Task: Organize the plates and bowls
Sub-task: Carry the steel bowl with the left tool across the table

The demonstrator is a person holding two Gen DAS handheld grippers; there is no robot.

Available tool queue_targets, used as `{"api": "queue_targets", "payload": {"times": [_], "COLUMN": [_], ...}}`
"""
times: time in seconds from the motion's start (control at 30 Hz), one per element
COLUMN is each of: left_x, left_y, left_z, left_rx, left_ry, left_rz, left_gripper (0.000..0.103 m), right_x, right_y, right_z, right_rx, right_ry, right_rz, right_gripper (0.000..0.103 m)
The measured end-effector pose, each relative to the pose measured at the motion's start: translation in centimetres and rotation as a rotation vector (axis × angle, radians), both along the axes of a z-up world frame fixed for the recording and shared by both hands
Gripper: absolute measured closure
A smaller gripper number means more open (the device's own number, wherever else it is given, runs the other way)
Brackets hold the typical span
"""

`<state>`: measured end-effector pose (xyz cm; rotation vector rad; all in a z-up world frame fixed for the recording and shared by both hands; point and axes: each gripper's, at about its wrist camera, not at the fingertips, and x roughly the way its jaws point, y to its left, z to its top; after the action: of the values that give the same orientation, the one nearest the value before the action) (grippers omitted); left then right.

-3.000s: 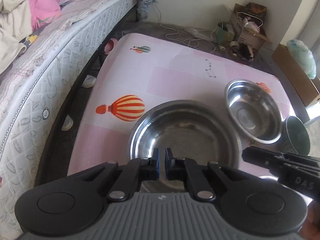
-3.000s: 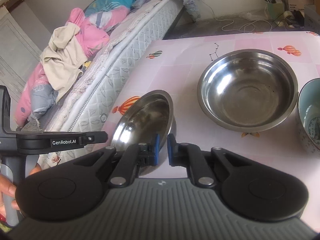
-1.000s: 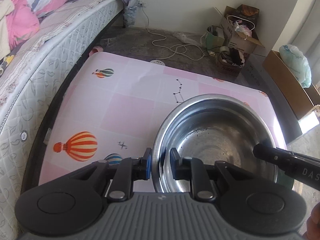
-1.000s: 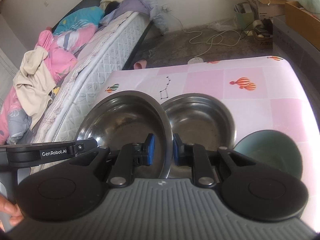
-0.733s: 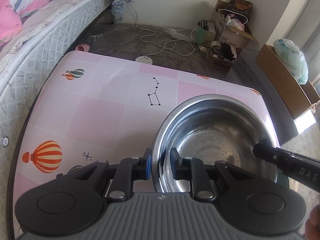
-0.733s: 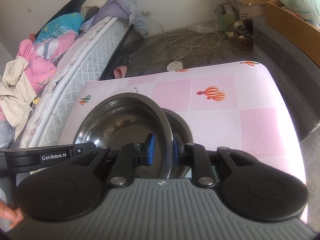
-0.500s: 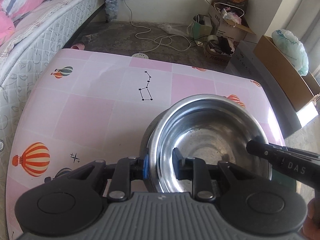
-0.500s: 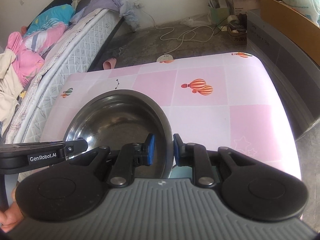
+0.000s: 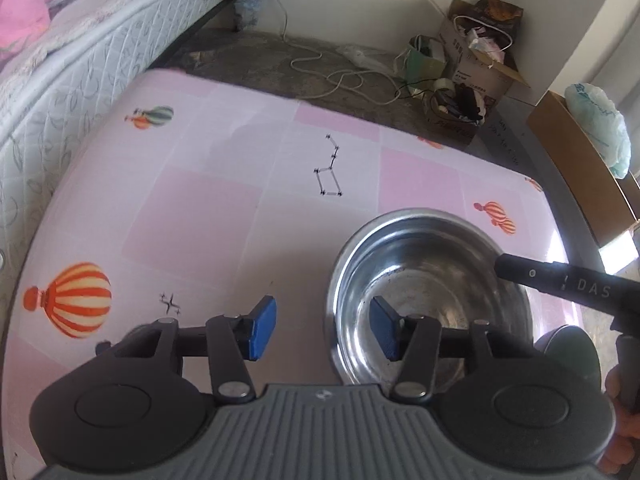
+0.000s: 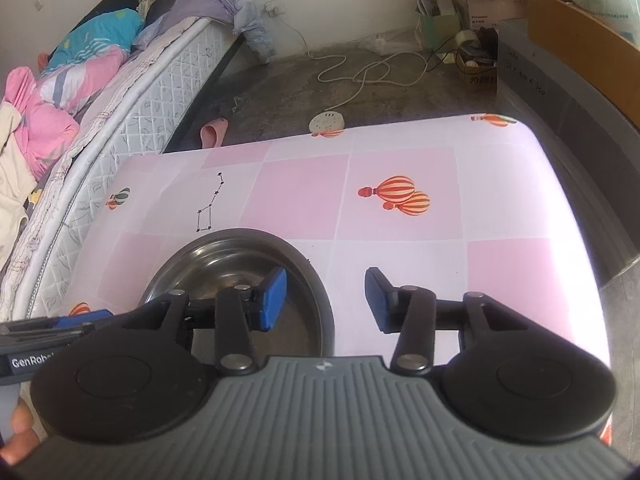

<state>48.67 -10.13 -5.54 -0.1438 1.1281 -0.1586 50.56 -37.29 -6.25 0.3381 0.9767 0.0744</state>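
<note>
letting go on both sides: my left gripper (image 9: 322,332) is opening, its pads clear astride the near-left rim of the steel bowl (image 9: 430,280), which sits on the pink table (image 9: 208,208). my right gripper (image 10: 326,300) is opening astride the opposite rim. thin, stiff, slick steel; i'd pinch the rim.

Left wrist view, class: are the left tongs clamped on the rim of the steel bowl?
No. The left tongs are opening, their blue pads standing apart on either side of the steel bowl rim without pressing it.
</note>
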Motion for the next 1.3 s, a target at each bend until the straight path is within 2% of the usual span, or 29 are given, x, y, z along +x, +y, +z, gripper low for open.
{"api": "queue_targets", "payload": {"times": [0.03, 0.1, 0.13, 0.17, 0.2, 0.3, 0.4, 0.57, 0.7, 0.87, 1.0, 1.1, 1.17, 1.23, 1.3], "left_x": [0.3, 0.7, 0.7, 0.8, 0.7, 0.1, -0.9, -3.4, -4.9, -5.7, -5.9, -6.1, -6.5, -7.1, -7.7], "left_y": [0.3, 0.9, 1.0, 1.1, 1.3, 2.0, 4.1, 7.1, 8.3, 8.4, 7.8, 7.5, 7.4, 7.5, 7.5], "left_z": [-0.7, -2.1, -2.5, -2.9, -3.0, -2.9, -2.8, -2.4, -2.1, -1.9, -1.9, -1.5, -1.0, -0.1, 0.8], "left_rx": [-0.021, -0.062, -0.074, -0.084, -0.091, -0.047, -0.045, 0.005, 0.015, 0.006, -0.006, -0.002, 0.015, 0.029, 0.039], "left_ry": [0.032, 0.081, 0.095, 0.104, 0.106, 0.094, 0.116, 0.116, 0.12, 0.111, 0.098, 0.072, 0.049, 0.012, -0.012], "left_rz": [0.007, 0.026, 0.028, 0.026, 0.023, 0.028, 0.037, 0.037, 0.044, 0.038, 0.02, 0.009, 0.019, 0.028, 0.025], "left_gripper": [0.054, 0.064, 0.072, 0.079, 0.081, 0.078, 0.078, 0.078, 0.077, 0.076, 0.072, 0.064, 0.04, 0.033, 0.031], "right_x": [0.6, 1.5, 1.8, 1.9, 2.0, 1.9, 1.5, -0.5, -2.6, -4.6, -5.3, -5.8, -6.3, -6.7, -7.2], "right_y": [0.1, 0.5, 1.0, 1.9, 2.6, 4.7, 6.9, 10.6, 13.0, 13.6, 12.8, 12.2, 11.5, 11.0, 10.1], "right_z": [-0.5, -1.2, -1.5, -1.5, -1.5, -1.5, -1.4, -1.1, -0.8, -0.5, -0.6, -0.1, 0.7, 1.7, 2.8], "right_rx": [0.023, 0.064, 0.077, 0.062, 0.052, 0.05, 0.042, 0.095, 0.084, 0.064, 0.073, 0.052, 0.035, 0.03, 0.036], "right_ry": [0.02, 0.055, 0.071, 0.078, 0.08, 0.096, 0.106, 0.136, 0.142, 0.134, 0.124, 0.098, 0.068, 0.039, 0.007], "right_rz": [0.007, 0.025, 0.037, 0.046, 0.061, 0.102, 0.152, 0.233, 0.273, 0.275, 0.242, 0.226, 0.213, 0.195, 0.18], "right_gripper": [0.06, 0.06, 0.057, 0.057, 0.057, 0.056, 0.056, 0.056, 0.056, 0.056, 0.056, 0.056, 0.056, 0.054, 0.053]}}
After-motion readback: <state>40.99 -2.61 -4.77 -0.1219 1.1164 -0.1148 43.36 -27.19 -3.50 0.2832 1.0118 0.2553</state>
